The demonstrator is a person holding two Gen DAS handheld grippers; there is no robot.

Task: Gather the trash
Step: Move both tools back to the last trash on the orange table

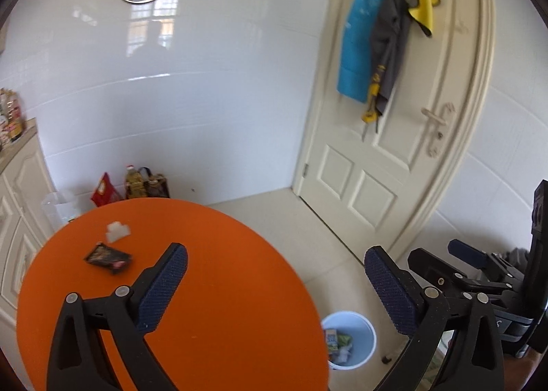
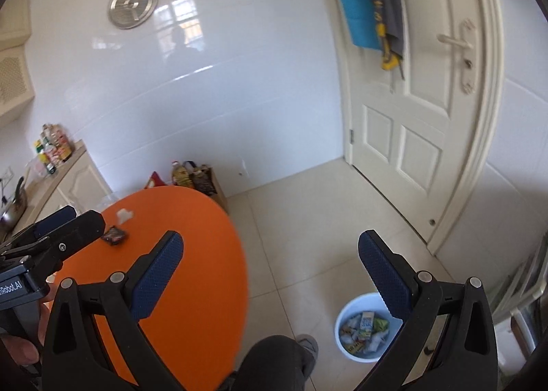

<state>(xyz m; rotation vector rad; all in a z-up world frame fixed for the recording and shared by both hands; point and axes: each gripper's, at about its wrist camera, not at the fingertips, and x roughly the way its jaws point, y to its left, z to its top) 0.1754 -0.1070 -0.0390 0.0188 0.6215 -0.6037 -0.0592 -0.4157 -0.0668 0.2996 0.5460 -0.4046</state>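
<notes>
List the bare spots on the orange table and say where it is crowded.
Most of the table is bare: the whole near half and the side toward the door. The only clutter sits at the far edge nearest the cabinets: a dark wrapper and a white tissue.

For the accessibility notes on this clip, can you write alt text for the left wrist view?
The left gripper hangs open and empty over a round orange table that holds a dark wrapper and a crumpled white tissue. On the tiled floor beside the table stands a pale blue bin with trash in it; the right gripper shows at the right edge.
</notes>
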